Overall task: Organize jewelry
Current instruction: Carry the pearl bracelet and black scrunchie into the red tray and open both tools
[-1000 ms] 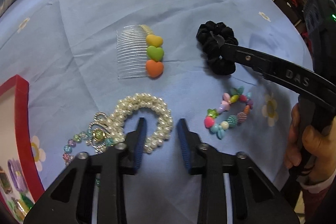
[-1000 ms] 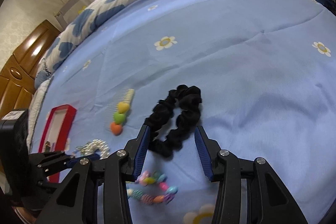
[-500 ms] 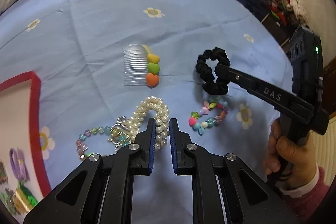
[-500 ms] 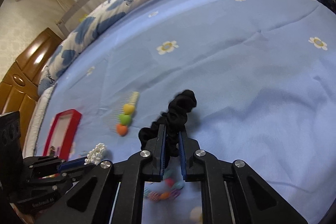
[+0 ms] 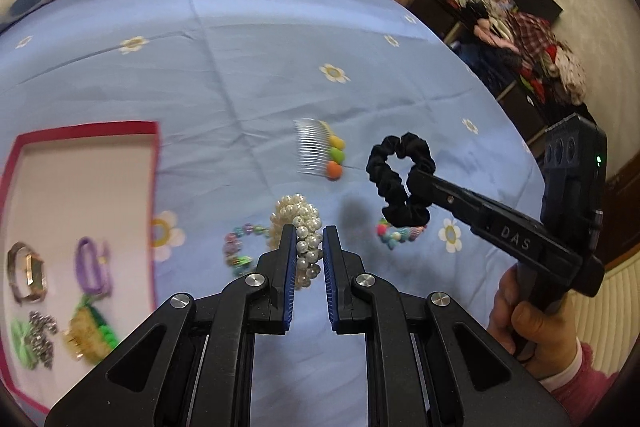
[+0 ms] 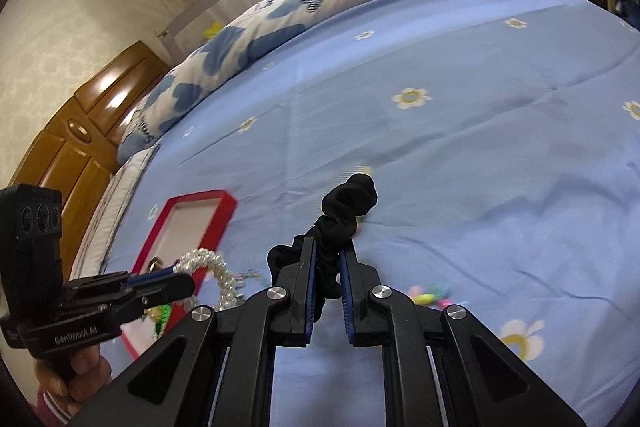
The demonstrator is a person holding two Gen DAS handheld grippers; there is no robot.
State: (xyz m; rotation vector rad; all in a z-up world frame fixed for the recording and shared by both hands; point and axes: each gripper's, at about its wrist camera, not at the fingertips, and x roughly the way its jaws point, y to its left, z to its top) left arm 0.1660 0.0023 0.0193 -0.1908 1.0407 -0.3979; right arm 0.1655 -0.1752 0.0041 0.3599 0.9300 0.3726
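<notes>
My left claw (image 5: 310,233) is clamped on the pearl bracelet (image 5: 306,247), which hangs between its pads above the blue bedspread (image 5: 240,67). My right claw (image 6: 332,247) pinches the black scrunchie (image 6: 344,211), dangling ahead of its tips. The slick, bunched pearls could slip out on the way to the red tray (image 5: 154,163), off to my left claw's left.
</notes>
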